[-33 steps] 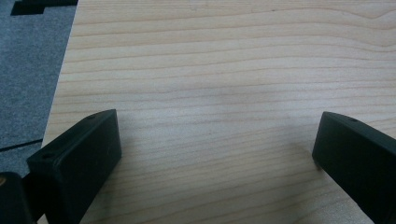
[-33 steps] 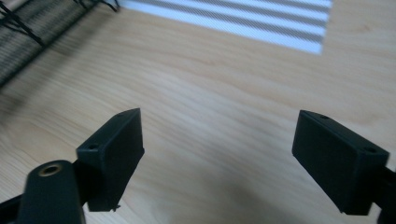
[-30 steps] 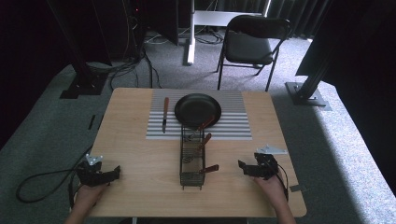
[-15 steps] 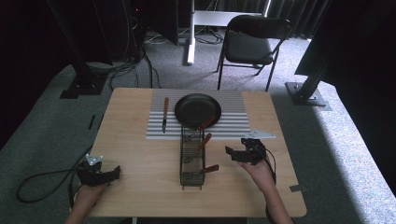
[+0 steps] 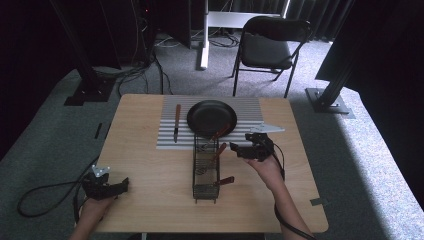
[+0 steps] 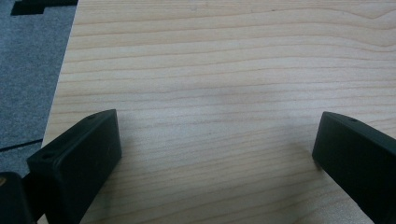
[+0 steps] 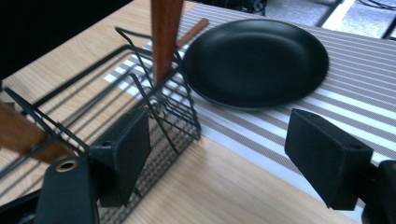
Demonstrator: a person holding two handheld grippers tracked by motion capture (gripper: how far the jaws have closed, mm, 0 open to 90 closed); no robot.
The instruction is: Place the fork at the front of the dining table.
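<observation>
Right gripper (image 5: pixel 238 151): raised off the surface (image 5: pixel 150 210), fingers wide, just now narrowing a little, nothing between them. Pointing across the surface toward the wire basket (image 5: pixel 206 170), tips just beside its long side and apart from the wire.

Wire basket: narrow and long, directly ahead of the right fingers. Long axis running from the person's edge of the surface toward the far edge, crosswise to the line of the fingers. Far end reaching the near edge of the striped mat (image 5: pixel 250 112); in the right gripper view, that end just ahead of the one finger (image 7: pixel 123 154).

Wooden handles (image 5: pixel 219 150): three, leaning out of the basket over its side toward the right fingers, free ends tilted upward. Middle handle nearest the fingertips; one toward the near end (image 5: pixel 226 181), one at the far end over the rim of the black pan (image 5: pixel 212 117).

Black pan: on the mat, ahead of the right fingers and beyond the basket's far end. Knife with a wooden handle (image 5: pixel 176 122) beyond the basket on the mat, lengthwise parallel to the basket.

Left gripper (image 5: pixel 121 185): at the near left corner, fingers wide, bare wood alone between them, left edge of the surface close outside one finger (image 6: pixel 79 158).

Open room: broad bare wood from the left fingers to the basket; a narrower bare strip behind the right hand to the right edge.
</observation>
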